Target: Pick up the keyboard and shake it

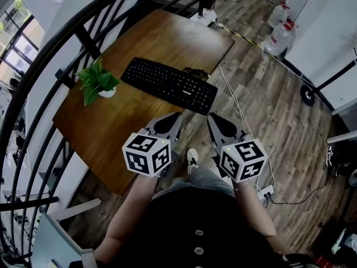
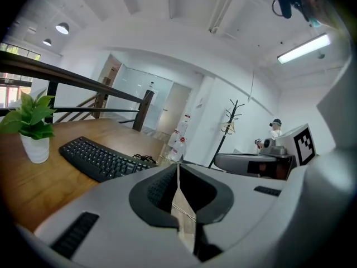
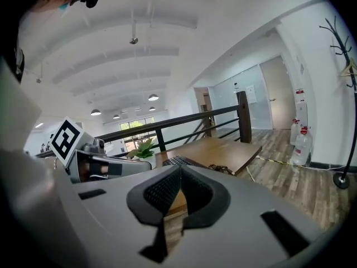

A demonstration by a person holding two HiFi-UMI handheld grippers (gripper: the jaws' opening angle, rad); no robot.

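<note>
A black keyboard (image 1: 169, 84) lies slantwise on the wooden table (image 1: 111, 121), near its right edge. It also shows in the left gripper view as the keyboard (image 2: 100, 158) and, small, in the right gripper view as the keyboard (image 3: 177, 161). My left gripper (image 1: 177, 116) hovers over the table's near corner, short of the keyboard, jaws shut and empty. My right gripper (image 1: 211, 116) is beside it over the floor, also shut with nothing in it. Both point toward the keyboard's near long edge. In their own views the left gripper (image 2: 178, 166) and right gripper (image 3: 180, 169) show tips meeting.
A small potted plant (image 1: 98, 81) stands left of the keyboard. A dark tangle of cable (image 1: 195, 71) lies behind the keyboard. A black railing (image 1: 50, 54) curves along the table's far side. A white cable (image 1: 234, 102) runs over the wood floor; water jugs (image 1: 278, 35) stand at the far right.
</note>
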